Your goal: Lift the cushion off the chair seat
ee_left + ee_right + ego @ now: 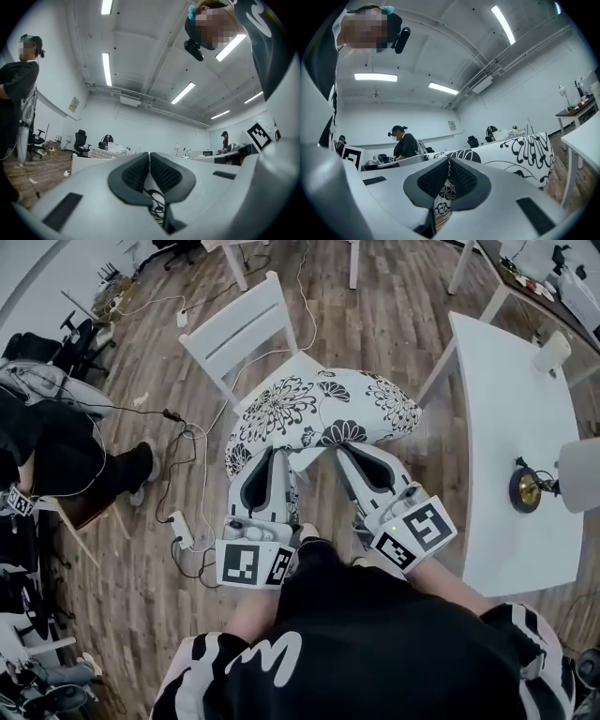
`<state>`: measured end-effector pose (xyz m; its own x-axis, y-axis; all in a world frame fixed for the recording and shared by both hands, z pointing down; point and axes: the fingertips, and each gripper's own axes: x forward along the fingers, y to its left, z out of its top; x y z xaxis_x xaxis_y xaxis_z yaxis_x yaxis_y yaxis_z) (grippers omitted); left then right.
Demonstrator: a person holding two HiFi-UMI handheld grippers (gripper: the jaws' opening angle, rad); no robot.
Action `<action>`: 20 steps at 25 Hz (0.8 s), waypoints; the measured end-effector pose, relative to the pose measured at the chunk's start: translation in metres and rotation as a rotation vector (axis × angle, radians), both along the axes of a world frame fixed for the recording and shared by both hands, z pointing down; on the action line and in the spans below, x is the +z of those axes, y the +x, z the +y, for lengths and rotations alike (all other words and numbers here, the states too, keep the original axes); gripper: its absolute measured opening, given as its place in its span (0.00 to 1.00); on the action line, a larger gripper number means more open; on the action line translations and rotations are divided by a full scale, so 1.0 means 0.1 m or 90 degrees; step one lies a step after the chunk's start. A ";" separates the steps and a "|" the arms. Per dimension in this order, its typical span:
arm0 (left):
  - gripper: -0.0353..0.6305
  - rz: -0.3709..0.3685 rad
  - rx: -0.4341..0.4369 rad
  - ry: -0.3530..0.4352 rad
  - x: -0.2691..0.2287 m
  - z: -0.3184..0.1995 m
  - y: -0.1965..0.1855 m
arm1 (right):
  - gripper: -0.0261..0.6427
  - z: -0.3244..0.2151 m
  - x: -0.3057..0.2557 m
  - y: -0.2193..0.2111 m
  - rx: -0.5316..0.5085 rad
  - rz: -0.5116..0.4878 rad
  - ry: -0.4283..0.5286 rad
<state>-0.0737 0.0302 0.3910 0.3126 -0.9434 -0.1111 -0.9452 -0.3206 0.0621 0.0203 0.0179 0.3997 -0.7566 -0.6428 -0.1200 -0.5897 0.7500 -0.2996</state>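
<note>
Above the chair (239, 329), in the head view, the cushion (323, 409) is shown: white, printed with black flowers, and covering most of the seat. Whether it touches the seat cannot be told.

The near edge of the cushion is gripped at two places. The left gripper (271, 457) is clamped on the left part of this edge and the right gripper (351, 452) on the right part; the two are set side by side, slightly apart.

In the left gripper view, the jaws are seen pressed together on a fold of the cushion (157, 206). In the right gripper view, the jaws are likewise shut on the printed cloth, and the cushion (525, 150) is seen stretching away to the right.

A table (511, 418) stands right of the chair, with a lamp (530, 488) on it. Cables (192, 460) lie on the floor (394, 296) at the left.
</note>
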 end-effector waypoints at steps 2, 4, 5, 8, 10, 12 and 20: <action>0.07 0.012 -0.002 -0.005 -0.06 0.05 0.10 | 0.08 0.05 -0.07 0.14 0.003 0.003 -0.004; 0.07 0.019 -0.004 -0.010 -0.13 0.11 0.18 | 0.08 0.10 -0.15 0.24 0.006 0.006 -0.009; 0.07 0.021 -0.005 -0.011 -0.17 0.15 0.23 | 0.08 0.13 -0.18 0.29 0.005 0.006 -0.010; 0.07 0.021 -0.009 -0.004 -0.19 0.33 0.44 | 0.08 0.30 -0.19 0.47 -0.003 0.004 -0.006; 0.07 0.016 -0.012 0.002 -0.15 0.46 0.60 | 0.08 0.43 -0.14 0.60 -0.010 -0.001 -0.001; 0.07 0.012 -0.017 0.006 -0.14 0.56 0.70 | 0.08 0.52 -0.12 0.68 -0.020 -0.006 0.001; 0.07 0.011 -0.047 -0.017 -0.03 0.92 0.79 | 0.08 0.83 -0.03 0.77 -0.052 -0.021 -0.019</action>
